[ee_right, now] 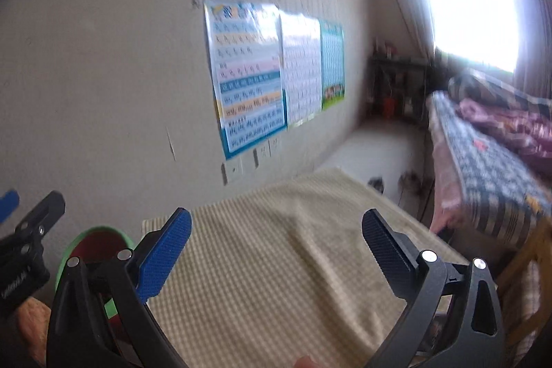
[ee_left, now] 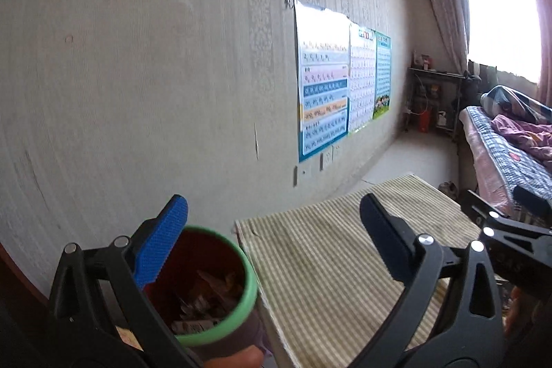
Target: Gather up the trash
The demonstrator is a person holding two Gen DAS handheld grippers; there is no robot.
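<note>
A tabletop (ee_left: 345,264) covered with a green-and-cream striped cloth is seen ahead of and beneath both pairs of jaws; its far edge points toward a pale patterned wall. On that wall, beyond the jaws, three study posters (ee_left: 324,81) are fixed side by side, with wall sockets (ee_left: 326,159) just below them. Further off to the right of the jaws, a bed (ee_left: 510,154) with a checked cover and a pink quilt is noted, along with a dark shelf rack (ee_left: 433,99) in the corner and a bright curtained window (ee_left: 500,19). The left gripper (ee_left: 274,238) is seen with jaws spread wide and nothing between them; the same is recorded for the right gripper (ee_right: 276,252), released and empty. The trash bin (ee_left: 214,292), a round container with a green rim and dark red inside, stands upright beside the tabletop's left edge, its long axis vertical and its mouth facing up. It is placed just under and behind the left gripper's blue jaw, and left of the right gripper's blue jaw. Crumpled paper and wrappers (ee_left: 207,295) are seen lying inside it. The right wrist view is blurred.
</note>
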